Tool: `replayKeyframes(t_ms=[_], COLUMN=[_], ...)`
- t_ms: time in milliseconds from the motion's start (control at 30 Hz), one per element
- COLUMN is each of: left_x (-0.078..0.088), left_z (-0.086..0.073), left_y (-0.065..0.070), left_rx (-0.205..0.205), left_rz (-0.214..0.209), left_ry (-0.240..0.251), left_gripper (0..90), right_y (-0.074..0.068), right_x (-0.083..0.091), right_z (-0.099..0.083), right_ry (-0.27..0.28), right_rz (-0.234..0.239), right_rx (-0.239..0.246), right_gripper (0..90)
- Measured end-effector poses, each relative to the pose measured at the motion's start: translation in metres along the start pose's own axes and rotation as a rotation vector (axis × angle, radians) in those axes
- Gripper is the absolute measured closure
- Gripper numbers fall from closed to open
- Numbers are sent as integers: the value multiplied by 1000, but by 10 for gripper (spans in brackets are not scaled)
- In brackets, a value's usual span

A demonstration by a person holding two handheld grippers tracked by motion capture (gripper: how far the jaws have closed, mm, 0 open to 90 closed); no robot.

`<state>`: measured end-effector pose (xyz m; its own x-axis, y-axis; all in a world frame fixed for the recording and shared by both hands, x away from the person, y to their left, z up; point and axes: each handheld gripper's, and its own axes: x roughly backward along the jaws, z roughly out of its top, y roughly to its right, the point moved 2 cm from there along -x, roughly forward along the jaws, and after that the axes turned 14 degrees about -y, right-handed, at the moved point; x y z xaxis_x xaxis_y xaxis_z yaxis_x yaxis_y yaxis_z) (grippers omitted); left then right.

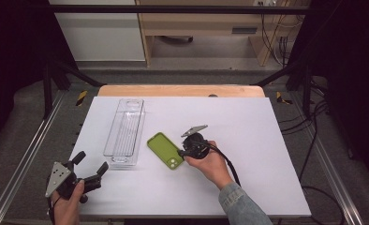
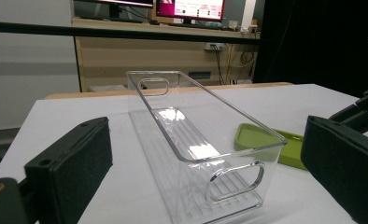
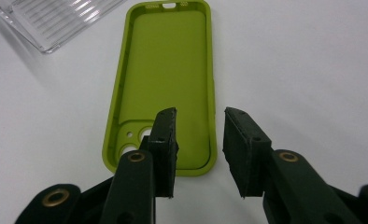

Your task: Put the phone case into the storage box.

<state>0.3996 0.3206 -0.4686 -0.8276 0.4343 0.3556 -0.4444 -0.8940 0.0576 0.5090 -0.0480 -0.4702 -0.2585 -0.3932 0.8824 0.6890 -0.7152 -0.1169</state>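
Item one: a clear bin [image 1: 124, 132] on the white surface [image 1: 248, 136]. In the high view we place it left of centre, long axis running from 12 to 6 o'clock with a slight lean toward 1. It has ribbed flooring and a cut-out handle at each short end. We see nothing inside it; in the left claw view [image 2: 191, 140] its interior shows bare ribs and glare.

Item two: a green case [image 1: 165, 150], a phone cover lying open side up, flat on the surface just beside the bin's near right corner, not touching it as far as we can tell. In the high view its long axis runs from about 10 o'clock to 4 o'clock, camera cut-out end toward 4, nearest the right hand. In the right claw view [image 3: 166, 88] the cut-outs sit at 6 o'clock and the port end at 12.

Item three: right claw [image 1: 182, 152], at the case's camera end. Its jaws stand narrow, one over the case's inner floor, the other just outside the rim; we see a gap on both sides of that rim, no pinch.

Item four: left claw [image 1: 91, 164], at 7 o'clock of the surface, jaws wide, nothing between them, facing the bin's near end.
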Motion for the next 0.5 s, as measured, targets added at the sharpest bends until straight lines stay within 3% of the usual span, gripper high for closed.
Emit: replayKeyframes(t_ms=[500], left_x=[-2], left_z=[0], left_y=[2], left_rx=[-6], left_rz=[-12], left_ry=[-8], left_gripper=[16], right_y=[5], right_x=[-12], right_z=[1], right_ry=[-38], right_rz=[10], right_rx=[-35], right_gripper=[728])
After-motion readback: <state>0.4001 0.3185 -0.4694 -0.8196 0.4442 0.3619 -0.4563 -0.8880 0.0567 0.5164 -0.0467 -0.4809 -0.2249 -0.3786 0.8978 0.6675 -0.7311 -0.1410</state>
